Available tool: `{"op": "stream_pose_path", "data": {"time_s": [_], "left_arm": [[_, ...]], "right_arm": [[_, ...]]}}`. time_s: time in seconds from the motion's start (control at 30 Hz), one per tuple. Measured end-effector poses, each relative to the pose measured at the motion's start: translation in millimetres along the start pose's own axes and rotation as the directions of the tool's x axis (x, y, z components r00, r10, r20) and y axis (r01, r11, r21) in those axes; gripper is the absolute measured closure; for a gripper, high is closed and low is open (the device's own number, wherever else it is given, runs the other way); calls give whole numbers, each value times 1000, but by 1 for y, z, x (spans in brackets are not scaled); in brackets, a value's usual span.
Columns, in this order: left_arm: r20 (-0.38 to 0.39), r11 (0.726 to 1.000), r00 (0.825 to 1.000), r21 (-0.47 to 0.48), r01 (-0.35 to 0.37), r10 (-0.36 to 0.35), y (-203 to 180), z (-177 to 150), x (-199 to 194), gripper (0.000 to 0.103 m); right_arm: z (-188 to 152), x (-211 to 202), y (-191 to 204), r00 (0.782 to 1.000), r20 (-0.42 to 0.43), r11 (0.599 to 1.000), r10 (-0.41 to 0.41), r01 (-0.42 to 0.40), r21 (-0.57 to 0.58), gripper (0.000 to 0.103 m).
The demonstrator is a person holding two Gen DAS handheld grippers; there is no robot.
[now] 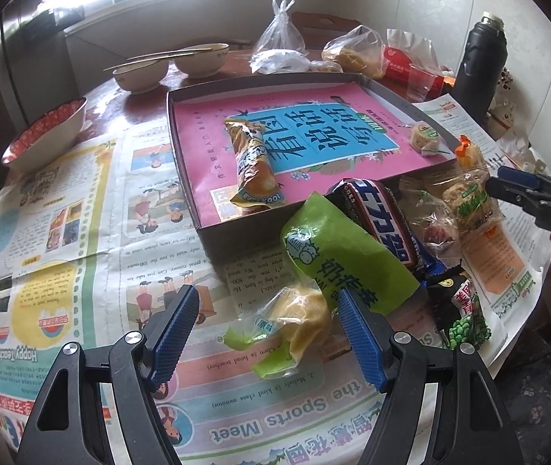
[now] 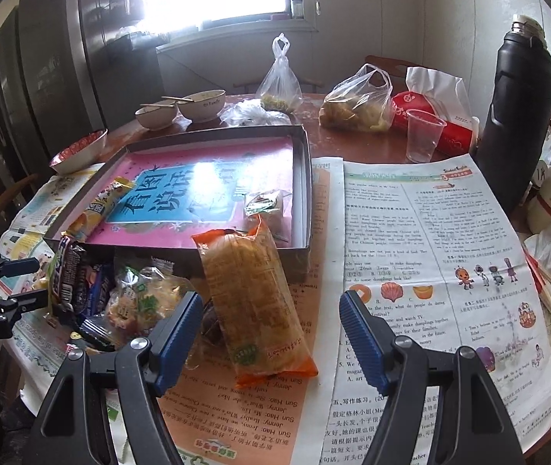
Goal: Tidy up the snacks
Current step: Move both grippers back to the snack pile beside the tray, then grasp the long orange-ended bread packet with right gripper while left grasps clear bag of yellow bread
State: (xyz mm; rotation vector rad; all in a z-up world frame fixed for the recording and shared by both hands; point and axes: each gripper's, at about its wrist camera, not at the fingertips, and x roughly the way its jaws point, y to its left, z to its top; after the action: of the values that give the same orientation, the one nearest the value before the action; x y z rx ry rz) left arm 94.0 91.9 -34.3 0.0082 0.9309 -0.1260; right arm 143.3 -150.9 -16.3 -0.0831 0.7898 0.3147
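In the left view, my left claw [image 1: 267, 333] stood open over the yellow snack [image 1: 298, 316], near the box [image 1: 236, 228]. It could pinch the green packet [image 1: 337, 255] too. In the right view, my right claw [image 2: 269, 333] was open around the orange packet [image 2: 254, 302]; the slippery wrapper might slide out.

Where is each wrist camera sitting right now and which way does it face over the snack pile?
Left wrist: on the left gripper, angled down at the green snack packet and shallow box; both open blue fingers show, with the right gripper at the right edge.
Right wrist: on the right gripper, angled down at the orange snack packet; its open fingers show, left gripper at left.
Shared: box, snack pile, bowls, black flask, newspaper.
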Motion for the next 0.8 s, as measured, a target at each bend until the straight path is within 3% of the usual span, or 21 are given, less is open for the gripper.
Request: {"op": "stream_pose_path", "data": {"time_s": [0.33,0.57,0.8], "left_arm": [[-5,999,999,-1,38,-38,0,0,6,29],[-11,995,995,-21,95,-95,3,-1,10,37],[-9,991,991,-21,134,-134,2,-2,10,47]], "right_arm": [[4,20,-2,999,-30,999,27,-27,21,32],[4,20,-2,998,-17,998,63,-62,32,55],[4,19,-6,998,-9,996,68,-67,53,62]]}}
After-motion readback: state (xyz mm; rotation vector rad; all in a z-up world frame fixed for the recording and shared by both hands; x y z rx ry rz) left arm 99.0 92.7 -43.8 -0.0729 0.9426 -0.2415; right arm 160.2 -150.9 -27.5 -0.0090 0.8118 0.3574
